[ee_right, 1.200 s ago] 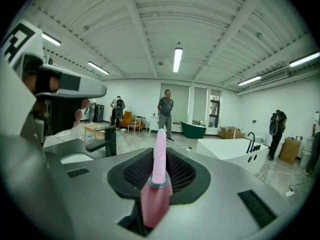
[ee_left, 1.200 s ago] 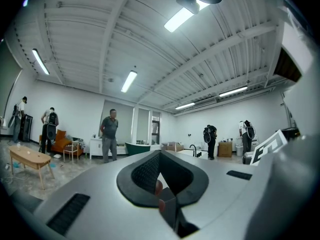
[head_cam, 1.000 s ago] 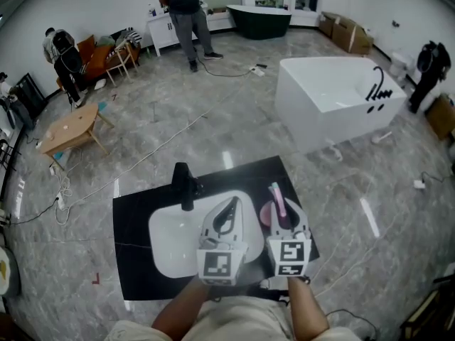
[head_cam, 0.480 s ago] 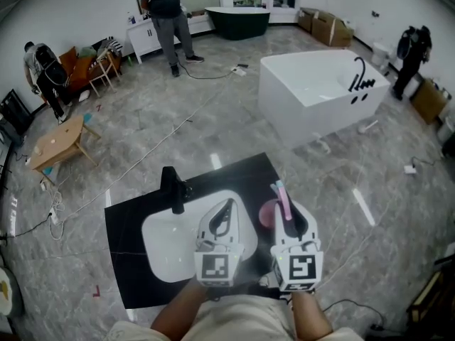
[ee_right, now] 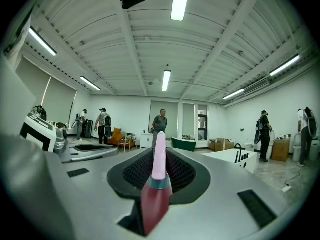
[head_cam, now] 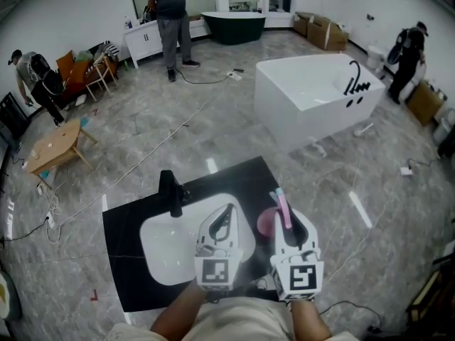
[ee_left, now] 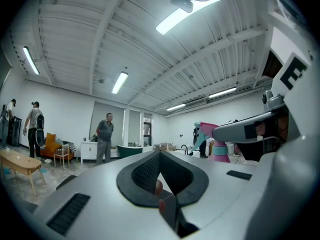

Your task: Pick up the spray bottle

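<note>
The pink spray bottle (head_cam: pixel 268 222) with its teal collar is held above the right side of the black counter (head_cam: pixel 126 222). My right gripper (head_cam: pixel 284 215) is shut on it, and the pink nozzle sticks out past the fingertips. In the right gripper view the bottle (ee_right: pixel 159 170) stands upright between the jaws of the right gripper (ee_right: pixel 159 184). My left gripper (head_cam: pixel 225 217) hovers over the white sink (head_cam: pixel 165 246), jaws together with nothing in them. The left gripper view shows the left gripper (ee_left: pixel 159 176) shut, with the bottle (ee_left: pixel 218 145) off to the right.
A black faucet (head_cam: pixel 170 190) stands at the sink's far edge. A white bathtub (head_cam: pixel 313 94) sits beyond the counter on the right. A person (head_cam: pixel 170 13) stands far back, others at the left and right edges. A low wooden table (head_cam: pixel 53 144) and cables lie on the floor.
My right gripper has risen towards the head camera with the spray bottle in it. The left gripper has stayed about where it was over the sink.
</note>
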A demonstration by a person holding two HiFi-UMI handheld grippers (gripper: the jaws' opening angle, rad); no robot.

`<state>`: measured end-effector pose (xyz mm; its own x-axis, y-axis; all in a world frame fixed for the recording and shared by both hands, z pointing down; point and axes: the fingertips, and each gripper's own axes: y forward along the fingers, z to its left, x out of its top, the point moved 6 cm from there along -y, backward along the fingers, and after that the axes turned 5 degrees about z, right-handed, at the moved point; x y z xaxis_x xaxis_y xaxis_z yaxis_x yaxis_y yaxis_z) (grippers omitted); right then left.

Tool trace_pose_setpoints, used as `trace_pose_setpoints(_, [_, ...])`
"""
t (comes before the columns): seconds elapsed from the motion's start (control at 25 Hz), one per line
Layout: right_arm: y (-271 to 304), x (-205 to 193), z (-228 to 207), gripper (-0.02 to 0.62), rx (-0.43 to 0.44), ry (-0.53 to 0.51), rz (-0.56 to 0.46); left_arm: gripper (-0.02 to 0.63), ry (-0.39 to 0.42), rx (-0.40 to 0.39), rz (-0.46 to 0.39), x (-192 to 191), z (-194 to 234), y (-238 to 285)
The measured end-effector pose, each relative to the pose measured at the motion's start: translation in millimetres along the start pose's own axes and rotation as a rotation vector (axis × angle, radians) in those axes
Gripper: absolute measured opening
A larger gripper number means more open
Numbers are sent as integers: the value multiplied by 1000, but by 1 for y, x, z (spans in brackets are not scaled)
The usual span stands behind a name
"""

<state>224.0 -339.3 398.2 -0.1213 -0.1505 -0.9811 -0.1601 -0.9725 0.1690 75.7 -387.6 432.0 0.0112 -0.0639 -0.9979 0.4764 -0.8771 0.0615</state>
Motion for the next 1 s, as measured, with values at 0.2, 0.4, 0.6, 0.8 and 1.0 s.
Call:
trace_pose_setpoints(0.2, [1, 0, 2, 84, 3, -1, -1, 2, -8, 2, 4, -1, 0, -1])
trace_pose_setpoints(0.4, [3, 1, 3, 84, 7, -5, 7, 2, -9, 7, -7, -1, 2, -1])
trace_pose_setpoints(0.6, [5, 0, 2, 84, 7, 2, 21, 2, -32, 12, 10, 1, 4, -1])
trace_pose_setpoints(0.8, [6, -2, 2, 84, 8, 4, 22, 2, -32, 11, 7, 6, 4, -1])
trace_pose_setpoints(1.0, [11, -2, 4, 84, 14, 0, 21, 2, -23, 8, 18, 4, 4, -1])
